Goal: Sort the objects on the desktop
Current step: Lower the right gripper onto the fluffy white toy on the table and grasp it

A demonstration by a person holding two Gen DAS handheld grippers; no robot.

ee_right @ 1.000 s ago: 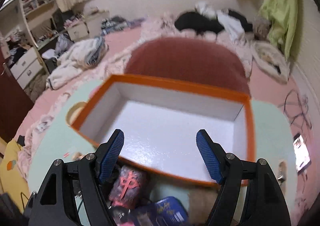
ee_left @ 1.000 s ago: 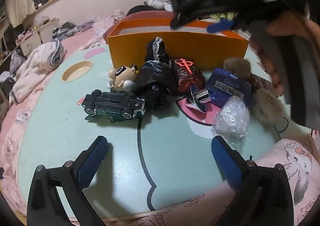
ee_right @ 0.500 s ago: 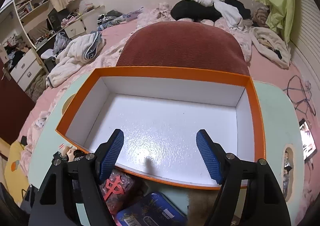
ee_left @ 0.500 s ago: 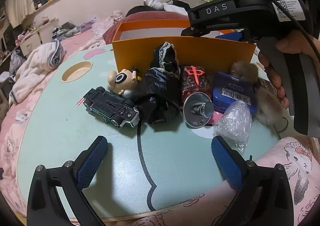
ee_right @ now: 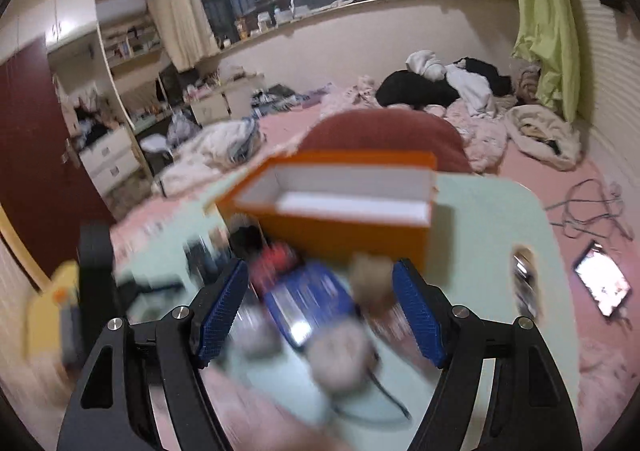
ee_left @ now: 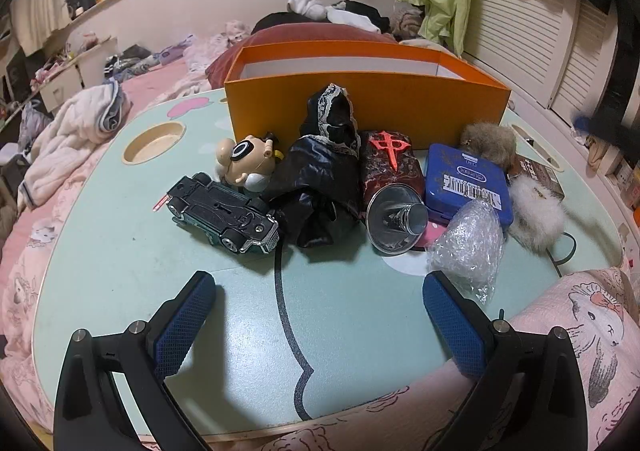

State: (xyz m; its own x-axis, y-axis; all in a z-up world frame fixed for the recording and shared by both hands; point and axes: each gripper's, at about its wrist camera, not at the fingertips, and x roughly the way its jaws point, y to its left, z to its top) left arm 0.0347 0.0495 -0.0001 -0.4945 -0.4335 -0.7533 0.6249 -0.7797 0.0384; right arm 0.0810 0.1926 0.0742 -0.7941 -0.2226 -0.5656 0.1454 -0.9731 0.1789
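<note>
Both grippers hang released and empty: the left gripper (ee_left: 316,315) at lower centre over the pale green desk (ee_left: 120,251), the right gripper (ee_right: 320,307) above the blurred clutter. The orange cardboard box (ee_left: 368,107) sits upper centre, with the black toy car (ee_left: 224,211), blue tin (ee_left: 464,179) and bubble-wrap bundle (ee_left: 468,247) before it.

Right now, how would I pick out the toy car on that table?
Find the orange box at the back of the green table. A row of clutter lies in front of it; the toy car is at its left end, below the big-headed figurine. It alone lies upside down, black underside and wheels up.
</note>
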